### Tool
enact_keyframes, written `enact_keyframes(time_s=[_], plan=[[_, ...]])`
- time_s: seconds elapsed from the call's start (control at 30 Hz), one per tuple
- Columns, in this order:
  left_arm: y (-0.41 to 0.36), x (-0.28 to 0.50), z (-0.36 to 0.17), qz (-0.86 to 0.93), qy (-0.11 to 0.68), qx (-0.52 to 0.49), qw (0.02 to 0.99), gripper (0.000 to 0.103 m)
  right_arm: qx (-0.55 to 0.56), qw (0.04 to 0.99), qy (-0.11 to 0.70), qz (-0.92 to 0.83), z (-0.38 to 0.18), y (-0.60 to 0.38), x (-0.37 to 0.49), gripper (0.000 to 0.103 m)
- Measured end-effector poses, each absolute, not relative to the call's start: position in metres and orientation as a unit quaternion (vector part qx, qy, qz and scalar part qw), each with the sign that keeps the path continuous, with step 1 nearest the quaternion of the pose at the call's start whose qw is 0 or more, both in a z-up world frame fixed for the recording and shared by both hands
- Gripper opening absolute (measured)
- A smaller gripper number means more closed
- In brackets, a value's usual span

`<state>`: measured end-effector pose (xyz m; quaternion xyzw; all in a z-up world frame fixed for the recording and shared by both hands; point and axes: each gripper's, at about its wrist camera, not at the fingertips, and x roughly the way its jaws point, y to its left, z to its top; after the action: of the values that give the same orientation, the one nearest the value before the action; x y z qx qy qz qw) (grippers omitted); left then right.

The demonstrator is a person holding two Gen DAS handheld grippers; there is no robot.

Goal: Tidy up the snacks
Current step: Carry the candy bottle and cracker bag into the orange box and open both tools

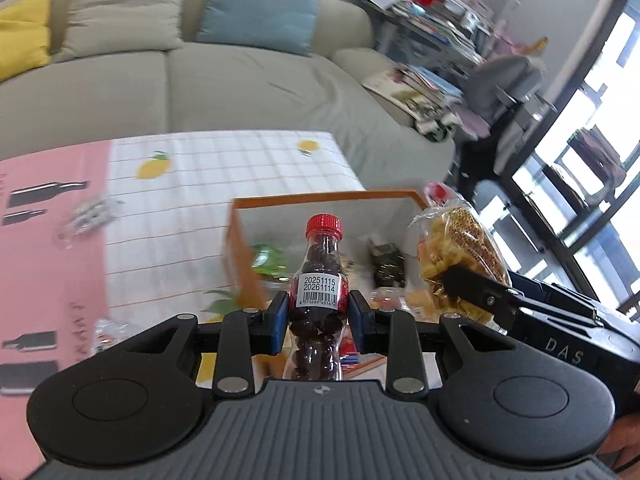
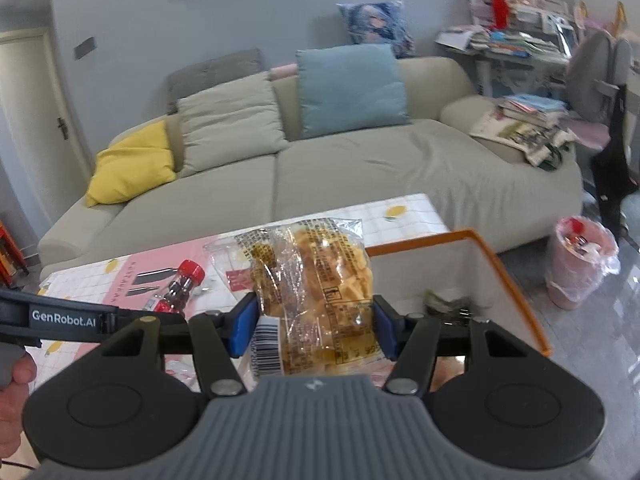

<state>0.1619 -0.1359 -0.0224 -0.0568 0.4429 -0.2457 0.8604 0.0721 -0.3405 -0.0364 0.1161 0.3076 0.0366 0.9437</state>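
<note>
1. The left gripper squeezes a little bottle of dark candies with a red cap, just in front of the orange-edged box.
2. The right gripper squeezes a clear bag of yellow snacks, beside the box's left wall.
3. The box sits on the lemon tablecloth.

the bottle carries a white sticker reading "20251115" over "20261114". the right hand-held gripper shows "das" on its body; the left hand-held gripper reads "genrobot.ai".
</note>
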Motion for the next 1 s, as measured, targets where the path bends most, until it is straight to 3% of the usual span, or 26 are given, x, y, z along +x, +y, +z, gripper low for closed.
enact_keyframes(time_s=[0.47,1.0], plan=[[-0.214,0.245,-0.077,-0.258,0.503,-0.004,0.825,0.034,0.146,0.903,0.404,0.005,-0.078,-0.435,0.155,0.058],[-0.244,0.293,-0.131,-0.239,0.535,0.056,0.808,0.035,0.127,0.845,0.519,0.006,-0.163,-0.433,0.266,0.058]])
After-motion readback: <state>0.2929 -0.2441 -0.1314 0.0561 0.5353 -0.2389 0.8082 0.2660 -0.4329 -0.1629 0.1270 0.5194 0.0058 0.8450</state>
